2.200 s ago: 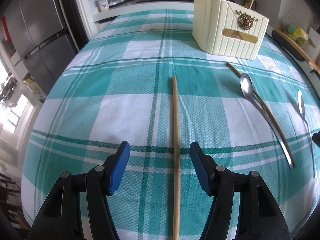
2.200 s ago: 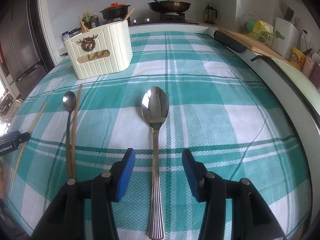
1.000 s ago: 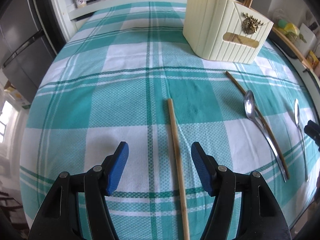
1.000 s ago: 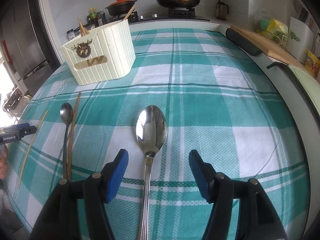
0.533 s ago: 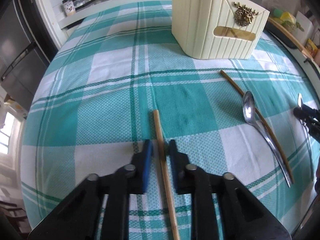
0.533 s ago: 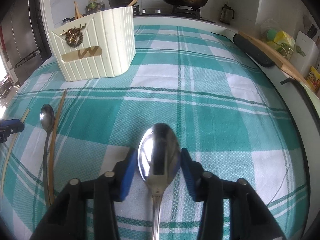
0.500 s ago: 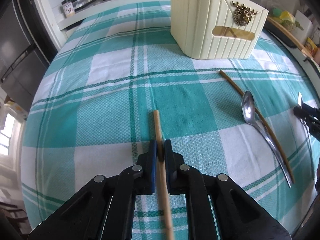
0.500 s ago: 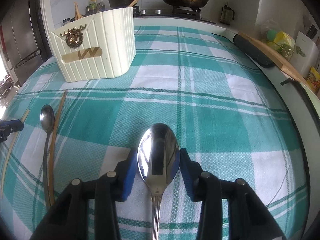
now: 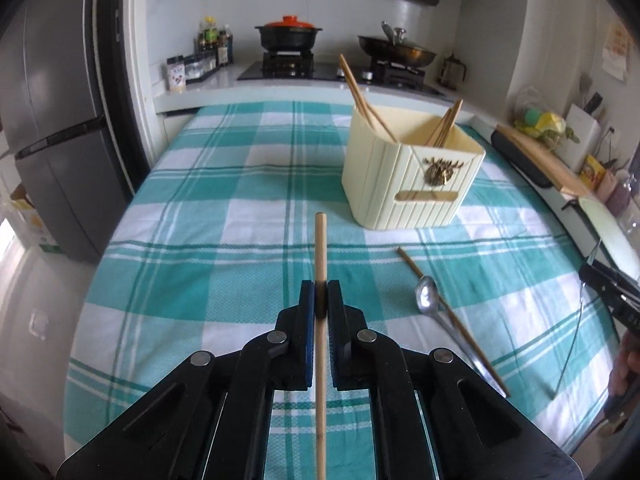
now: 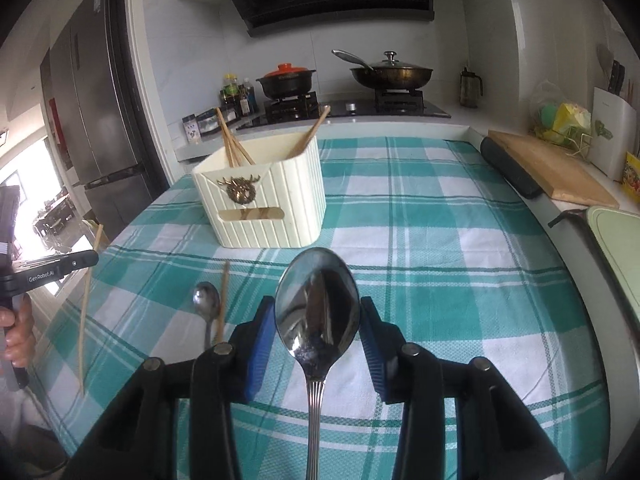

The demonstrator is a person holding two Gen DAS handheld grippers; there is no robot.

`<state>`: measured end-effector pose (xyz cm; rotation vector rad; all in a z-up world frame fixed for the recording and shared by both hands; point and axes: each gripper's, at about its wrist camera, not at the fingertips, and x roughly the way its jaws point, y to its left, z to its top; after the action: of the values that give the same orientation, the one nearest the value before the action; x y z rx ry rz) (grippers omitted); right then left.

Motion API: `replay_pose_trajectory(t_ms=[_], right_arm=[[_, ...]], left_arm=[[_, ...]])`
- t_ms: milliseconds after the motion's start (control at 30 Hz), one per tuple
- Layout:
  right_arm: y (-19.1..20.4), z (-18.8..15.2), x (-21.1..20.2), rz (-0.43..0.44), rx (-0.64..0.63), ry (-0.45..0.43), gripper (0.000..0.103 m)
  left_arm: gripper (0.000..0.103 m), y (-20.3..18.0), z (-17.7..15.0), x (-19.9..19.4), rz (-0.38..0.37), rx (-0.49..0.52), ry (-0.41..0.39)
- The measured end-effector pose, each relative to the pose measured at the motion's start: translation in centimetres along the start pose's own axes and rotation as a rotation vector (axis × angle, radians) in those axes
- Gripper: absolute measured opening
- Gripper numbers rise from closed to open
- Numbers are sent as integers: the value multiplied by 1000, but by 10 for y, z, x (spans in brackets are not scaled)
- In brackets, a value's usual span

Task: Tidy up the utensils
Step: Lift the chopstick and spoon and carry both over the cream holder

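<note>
Left gripper (image 9: 321, 298) clamps chopstick (image 9: 320, 248) mid-shaft, frame centre, clear of desk (image 9: 192, 264). Right gripper (image 10: 317, 320) pinches spoon (image 10: 317, 312) by bowl edges. You hold both lengthwise, aimed at holder (image 10: 264, 196), upper centre.

Both cams ride the wrists, looking forward and down along their own fingers (image 9: 308, 336) across the table (image 9: 224, 264) toward the stove end. The left one sits nearer the fridge-side edge, the right one (image 10: 260, 344) nearer the cutting-board edge. Both catch the cream utensil box (image 9: 404, 184) (image 10: 276, 200), the small spoon (image 9: 428, 300) (image 10: 206, 300) and the stove.
</note>
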<state>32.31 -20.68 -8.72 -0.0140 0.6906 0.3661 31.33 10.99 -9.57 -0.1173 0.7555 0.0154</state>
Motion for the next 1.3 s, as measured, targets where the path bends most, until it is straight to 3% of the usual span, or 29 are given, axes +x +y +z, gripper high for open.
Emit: replay_pose_trajectory(t_ms=[233, 733, 967, 1300], right_arm=[[12, 6, -35, 7, -20, -80, 42], [26, 56, -48, 48, -62, -137, 42], [21, 115, -34, 85, -62, -129, 42], [13, 224, 7, 92, -30, -171, 42]], left_arm=[[4, 1, 11, -41, -35, -27, -106], [4, -2, 43, -59, -87, -28, -154], [4, -13, 92, -69, -99, 20, -210], [4, -33, 200, -55, -101, -3, -331]])
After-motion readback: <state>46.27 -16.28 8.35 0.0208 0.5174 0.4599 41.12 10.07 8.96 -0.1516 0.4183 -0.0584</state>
